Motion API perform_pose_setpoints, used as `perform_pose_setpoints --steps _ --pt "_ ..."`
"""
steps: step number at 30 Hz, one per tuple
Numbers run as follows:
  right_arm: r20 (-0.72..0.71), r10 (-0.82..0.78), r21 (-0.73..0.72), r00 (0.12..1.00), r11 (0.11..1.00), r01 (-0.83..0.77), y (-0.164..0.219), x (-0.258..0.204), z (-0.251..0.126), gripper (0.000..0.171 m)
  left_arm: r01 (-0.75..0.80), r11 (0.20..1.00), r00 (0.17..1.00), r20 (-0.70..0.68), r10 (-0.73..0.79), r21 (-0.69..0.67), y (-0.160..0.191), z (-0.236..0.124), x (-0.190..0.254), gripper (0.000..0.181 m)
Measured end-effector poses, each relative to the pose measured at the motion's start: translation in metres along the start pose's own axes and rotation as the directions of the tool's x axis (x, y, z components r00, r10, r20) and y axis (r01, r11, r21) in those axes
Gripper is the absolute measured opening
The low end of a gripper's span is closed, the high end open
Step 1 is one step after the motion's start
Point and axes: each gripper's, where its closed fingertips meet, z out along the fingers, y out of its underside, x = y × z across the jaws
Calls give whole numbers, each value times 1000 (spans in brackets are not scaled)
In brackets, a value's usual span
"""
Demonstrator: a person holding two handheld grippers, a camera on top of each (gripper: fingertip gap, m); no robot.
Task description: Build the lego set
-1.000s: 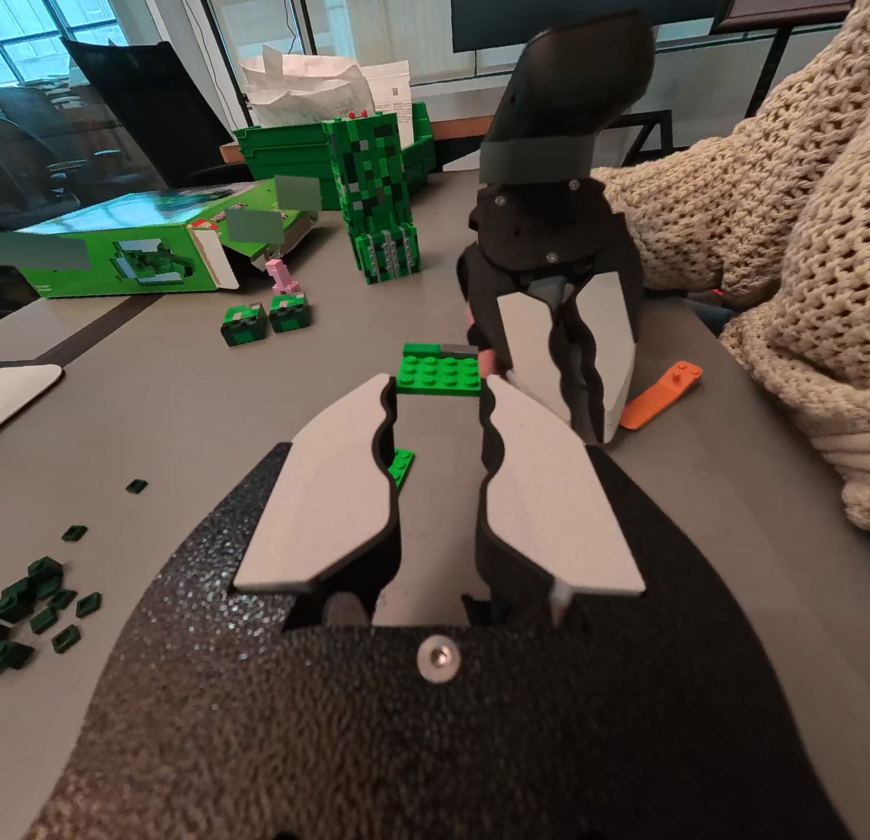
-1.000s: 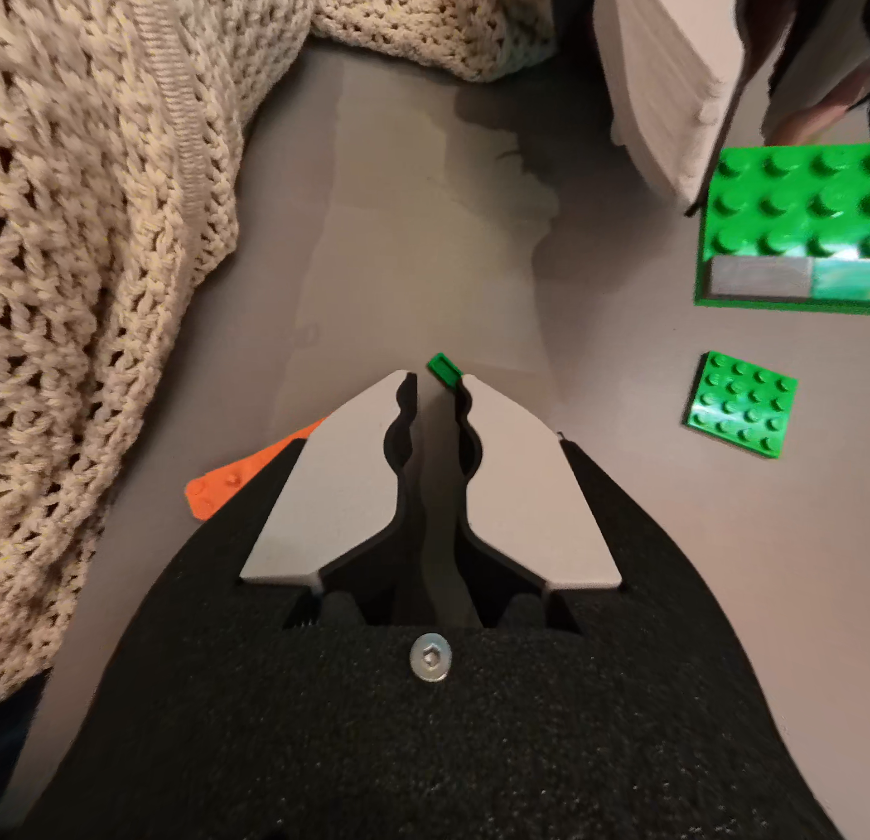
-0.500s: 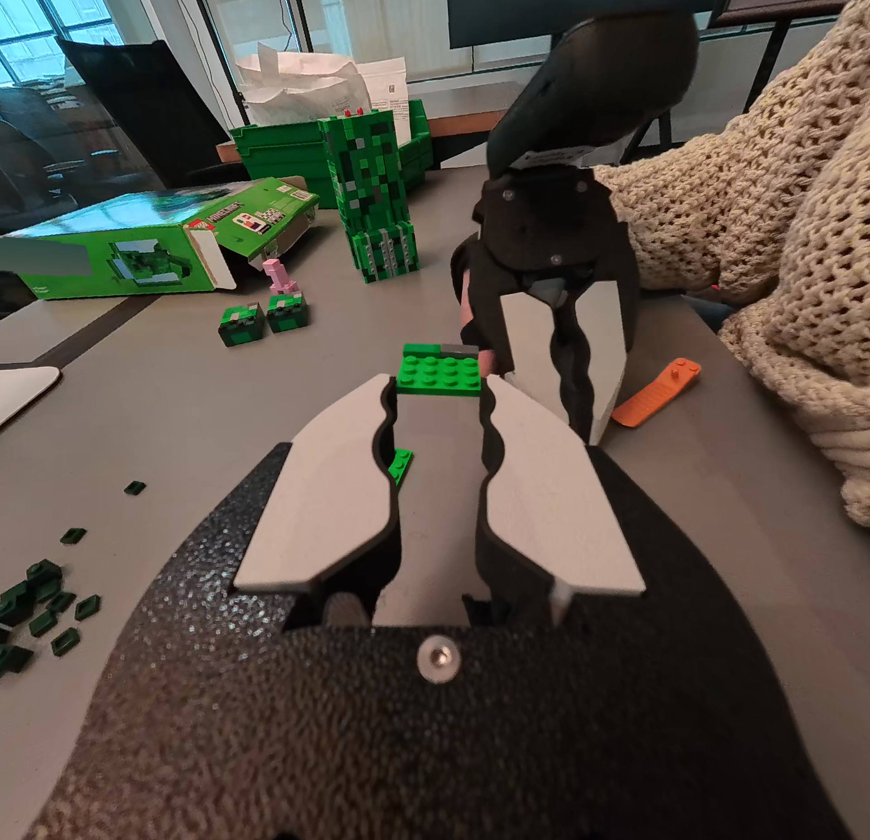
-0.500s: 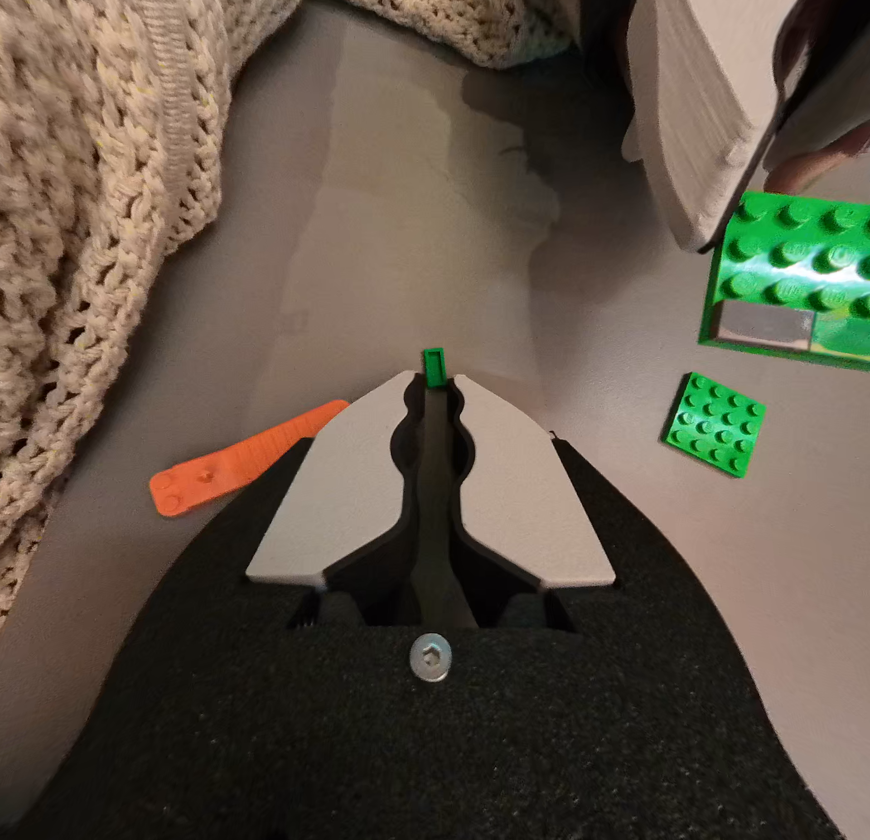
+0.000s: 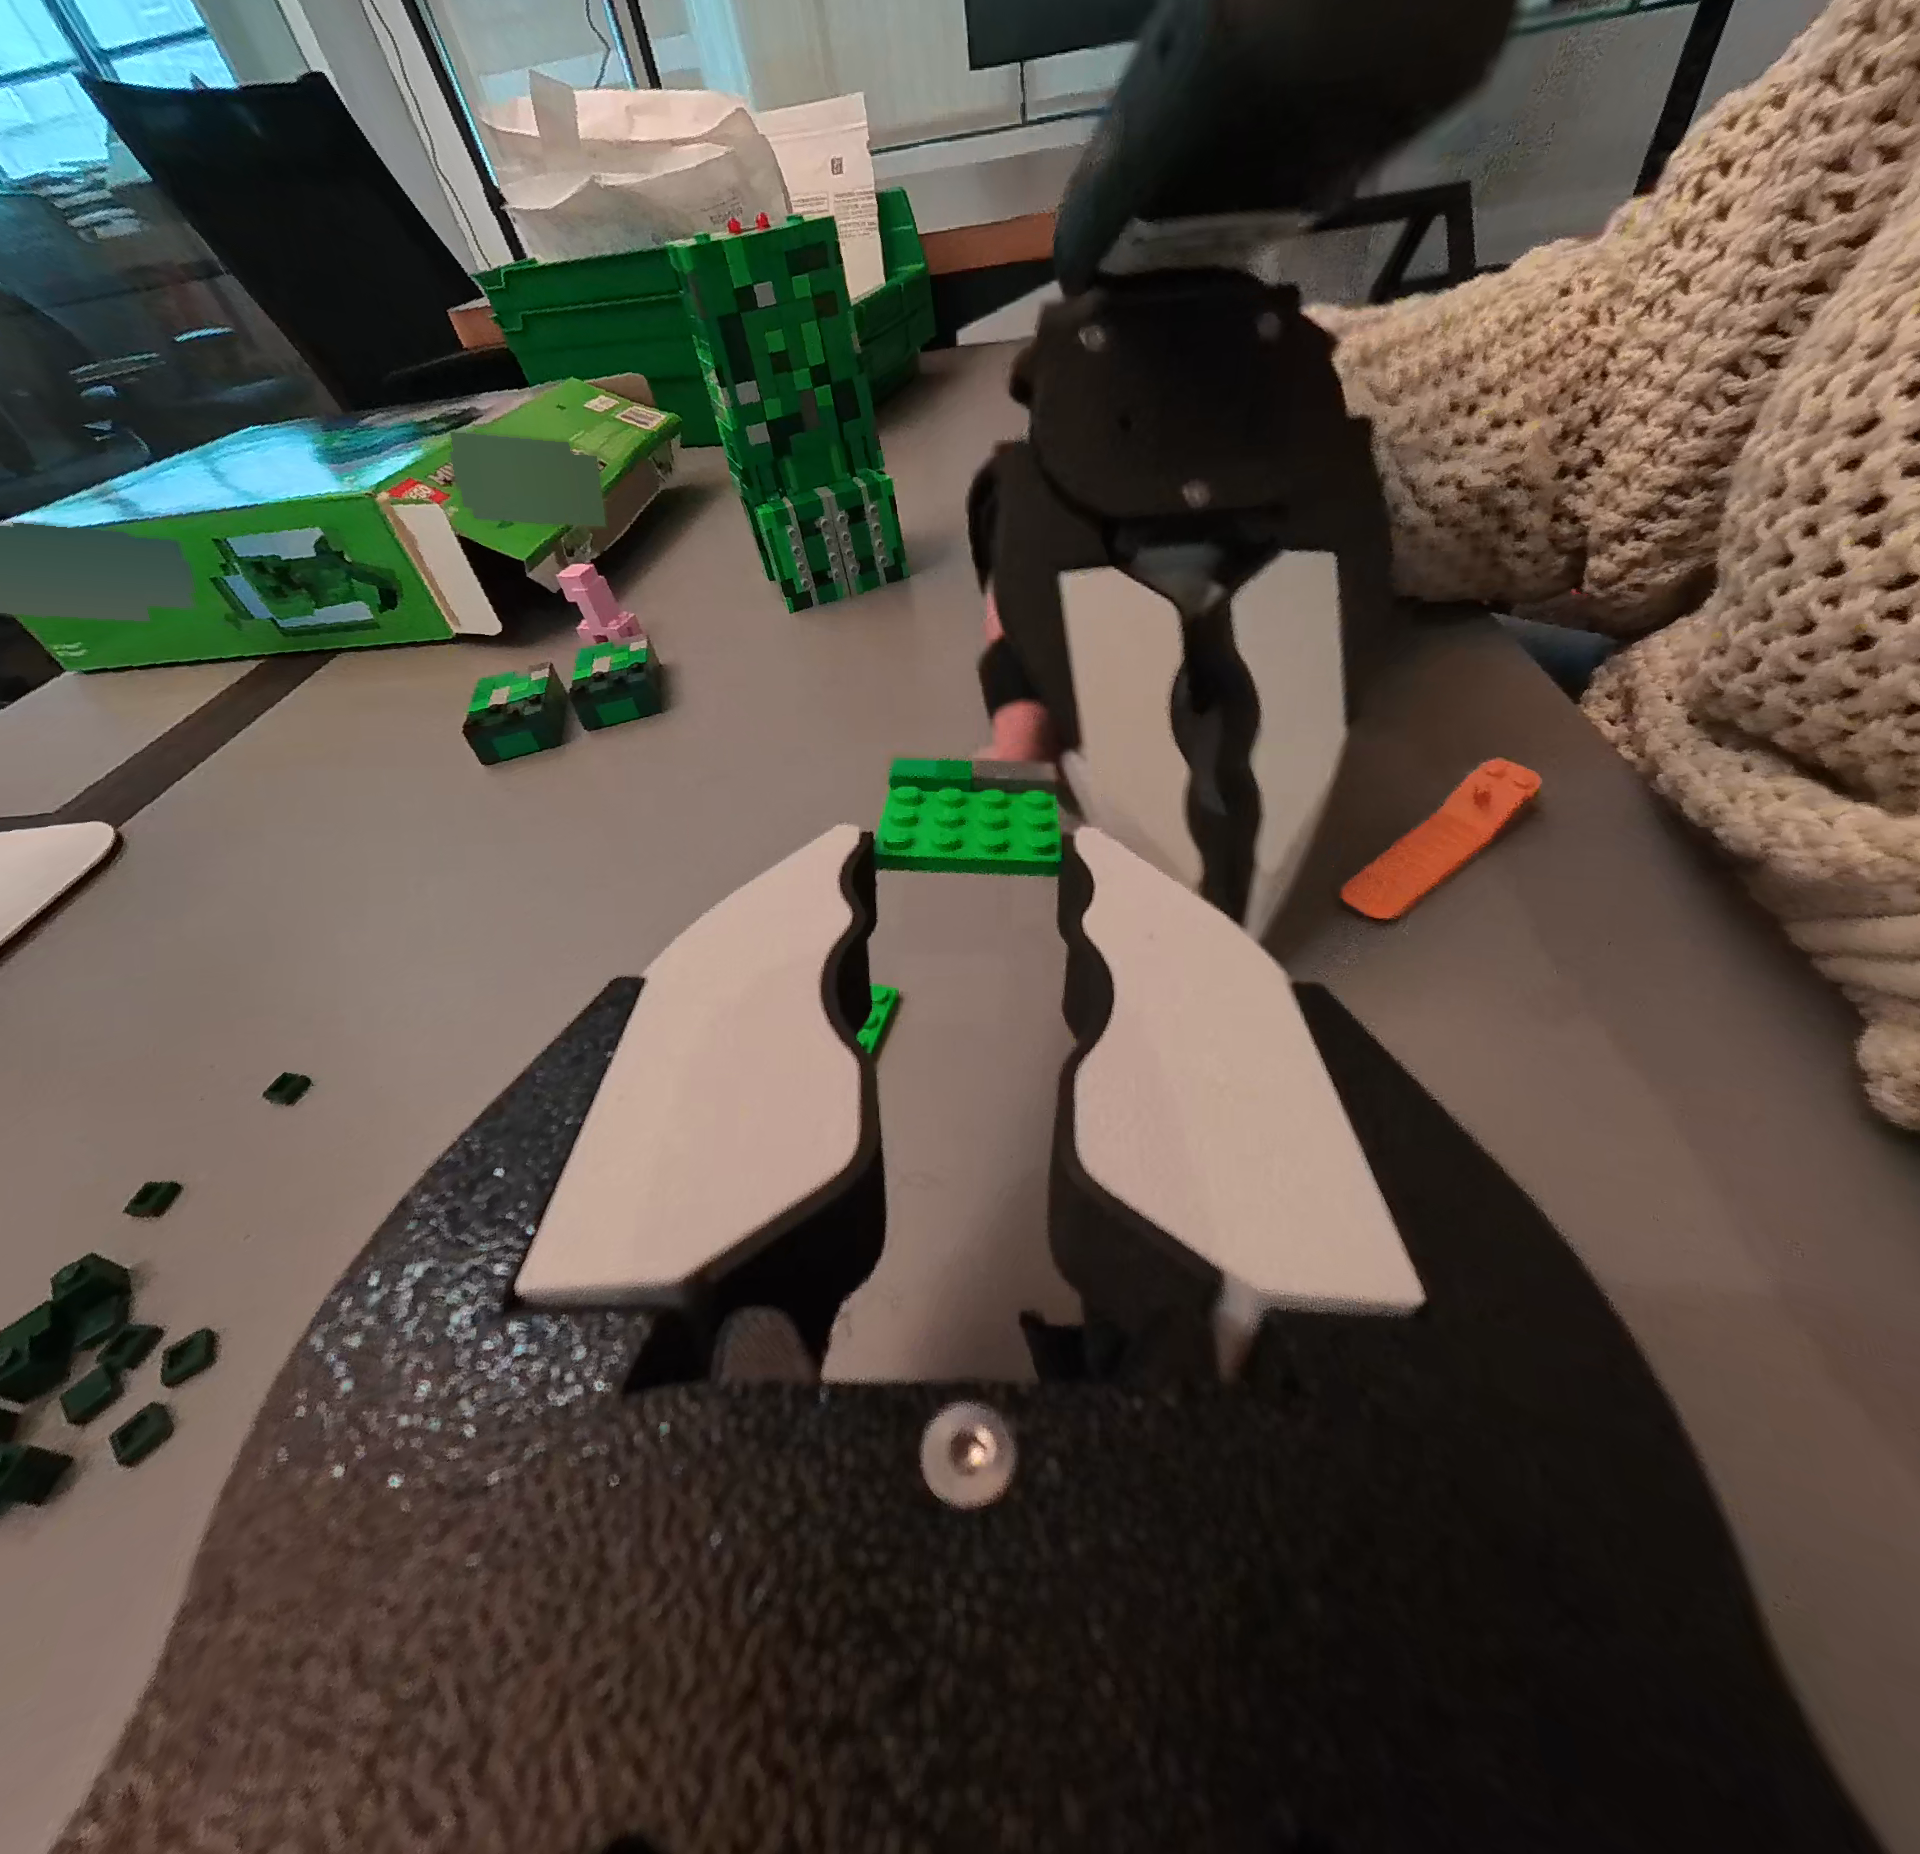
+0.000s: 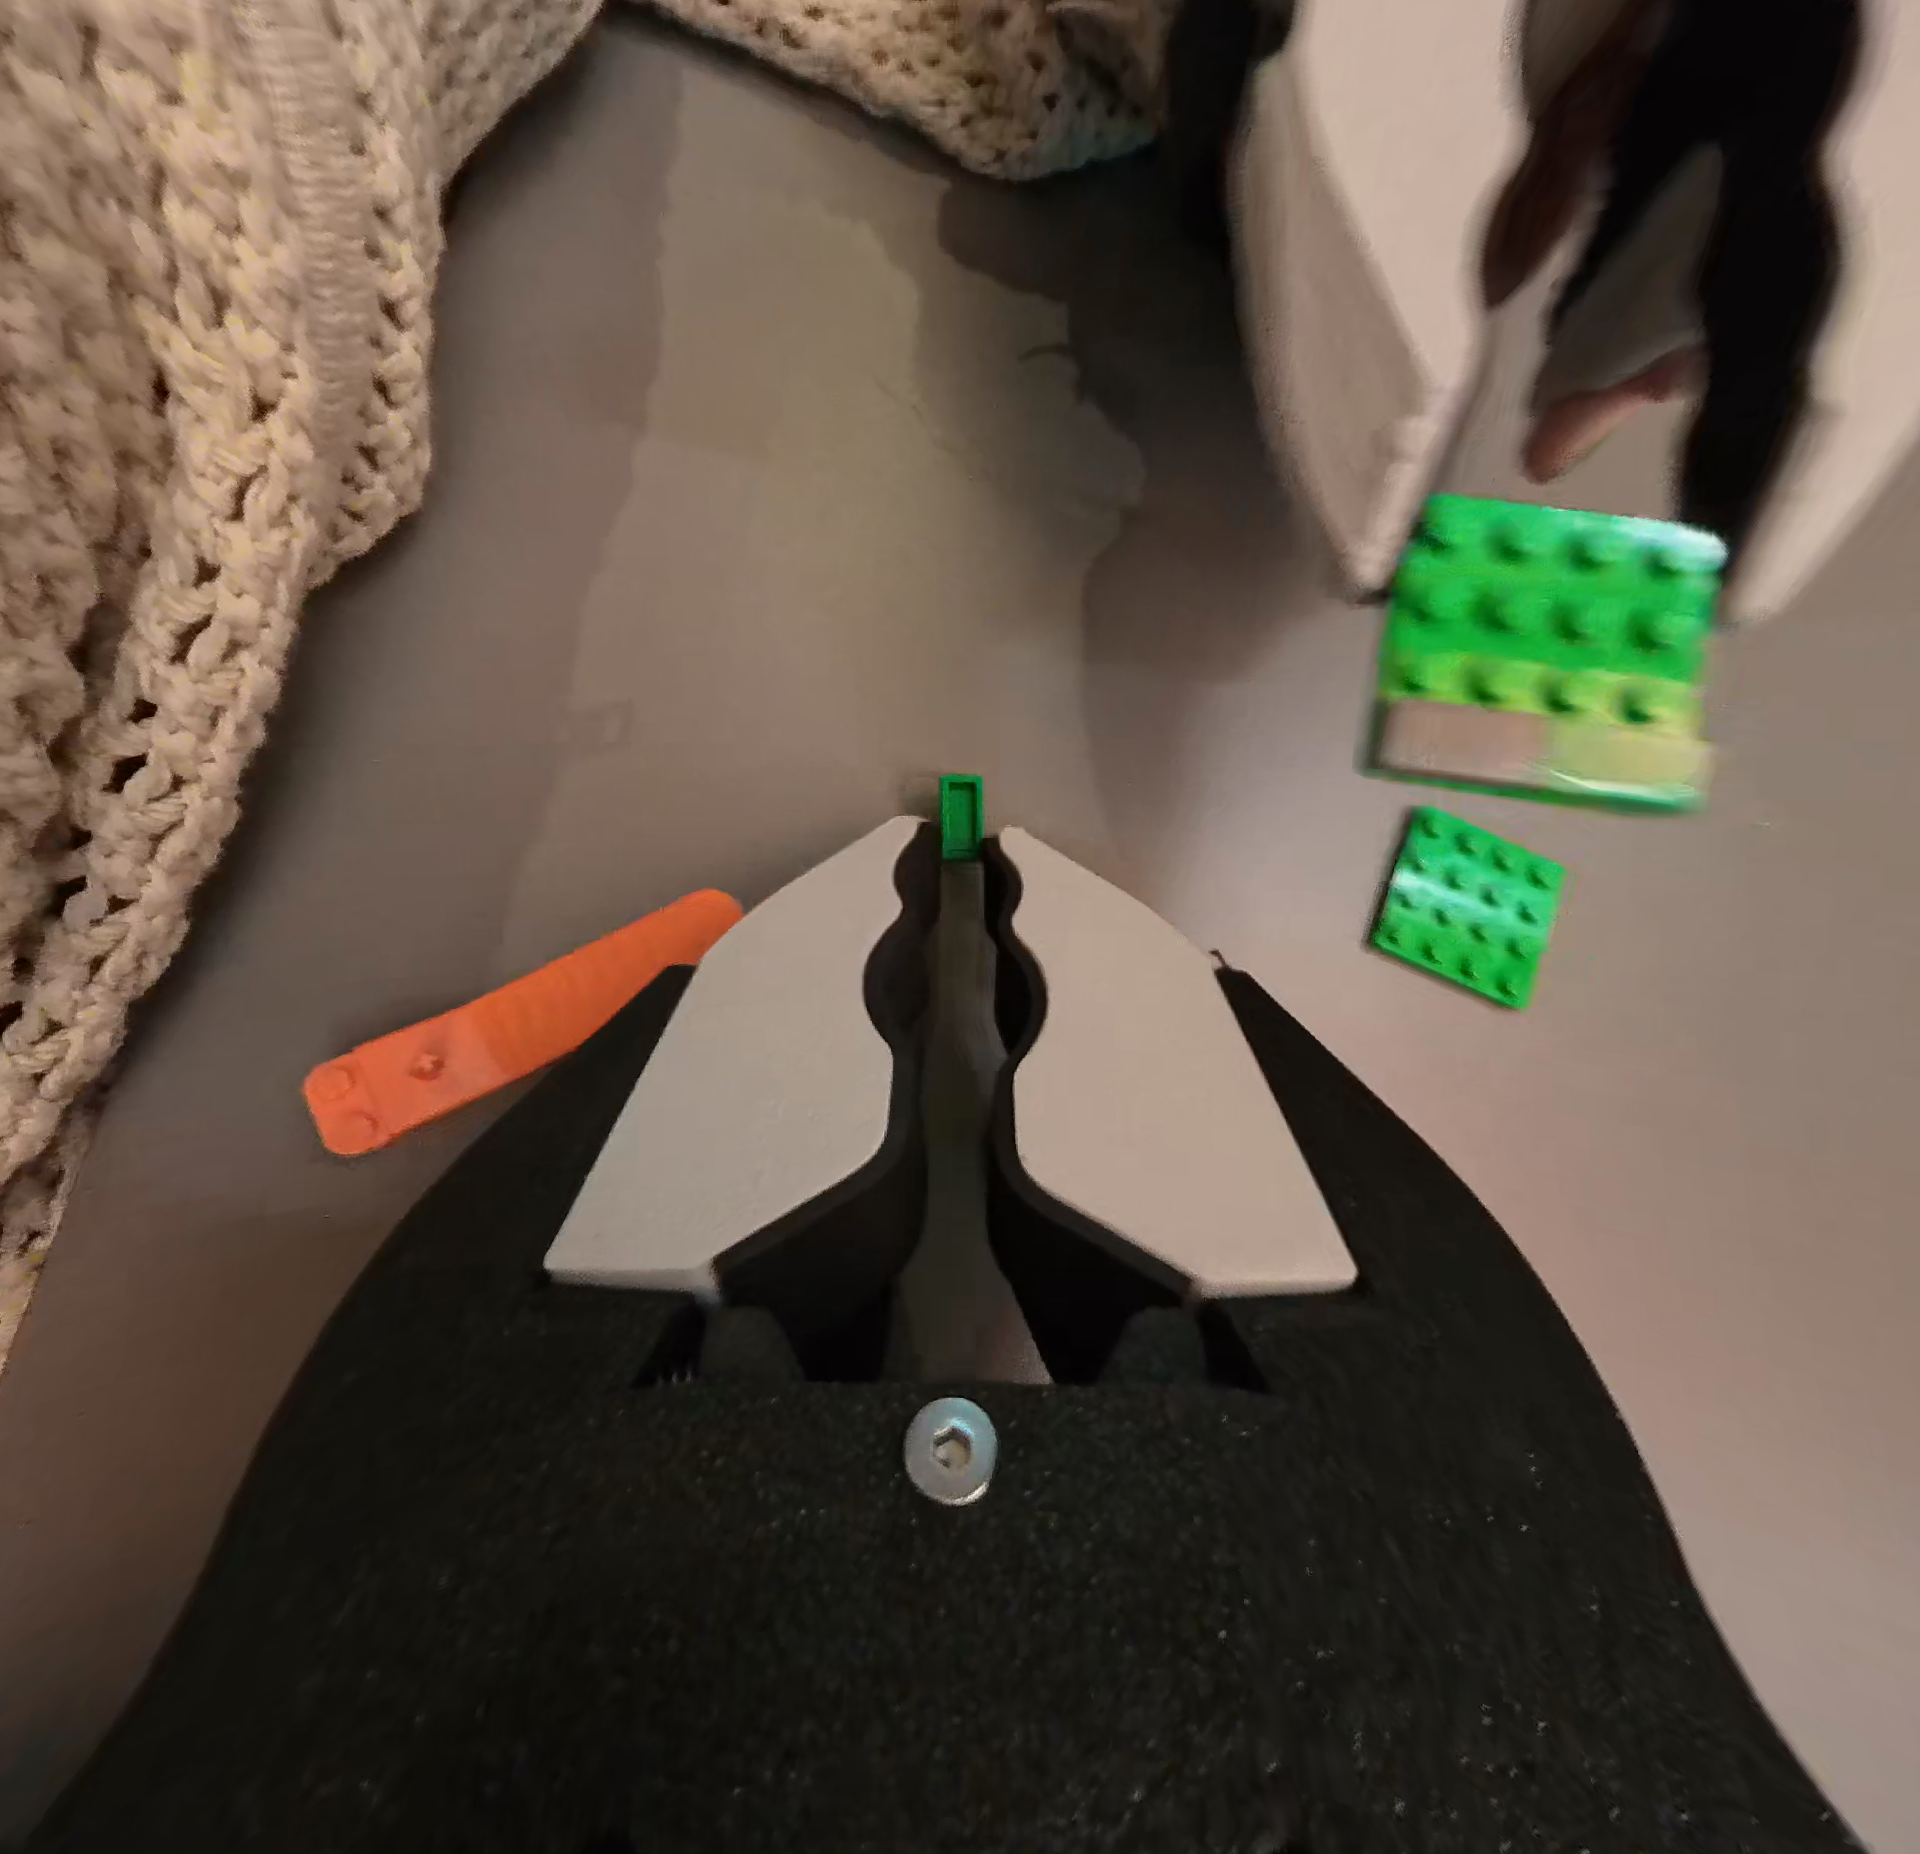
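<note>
Between the tips of the right claw (image 6: 961, 833) sits a small green brick (image 6: 959, 815), pinched upright with its hollow side facing the camera, held clear above the grey tabletop (image 6: 790, 433). Just left of that claw an orange brick separator (image 6: 499, 1025) lies flat, near the cream knitted sleeve (image 6: 187, 454) that fills the tabletop's near-left side in the right wrist view. To the right, the left claw (image 6: 1558, 578) grips a green studded plate assembly (image 6: 1548, 651) by its 2 opposite edges; a grey tile and a lighter green tile run along one edge of that plate. A smaller loose green plate (image 6: 1465, 905) rests on the tabletop just beside it.

From the left wrist view, the left claw (image 5: 966, 859) is closed on the same plate assembly (image 5: 971, 817), which spans the gap between its tips. The right claw (image 5: 1205, 869) hangs just beyond and to the right, tips pointing down, with the separator (image 5: 1439, 838) farther right. Toward the far edge stand a tall green blocky figure (image 5: 795, 402), 2 small green cubes (image 5: 566, 698), a pink piece (image 5: 597, 604) and an opened green box (image 5: 312, 547). Dark green small parts (image 5: 94, 1347) are scattered at the left edge.
</note>
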Motion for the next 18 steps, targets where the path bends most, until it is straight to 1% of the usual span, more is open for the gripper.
perform_pose_setpoints --steps 3,6,8,11,15,18 --pt "-114 41 -19 993 999 -43 4 22 -15 7 -43 998 999 -9 42 -42 5 3 4 34" --pt "-203 37 -32 979 998 -45 3 35 -26 7 -134 984 991 -28 132 -115 14 9 13 34" --pt "-222 29 -39 975 998 -39 1 38 -30 7 -189 969 982 -40 185 -161 21 13 17 34" --pt "-236 23 -36 971 999 -32 -1 39 -34 7 -229 953 973 -50 224 -196 27 16 21 34" --pt "-228 55 21 972 998 -52 -8 38 -35 7 -248 945 969 -55 242 -213 29 18 22 34" --pt "-224 42 -20 974 999 -47 -3 38 -32 7 -262 939 965 -56 256 -224 31 19 23 34"
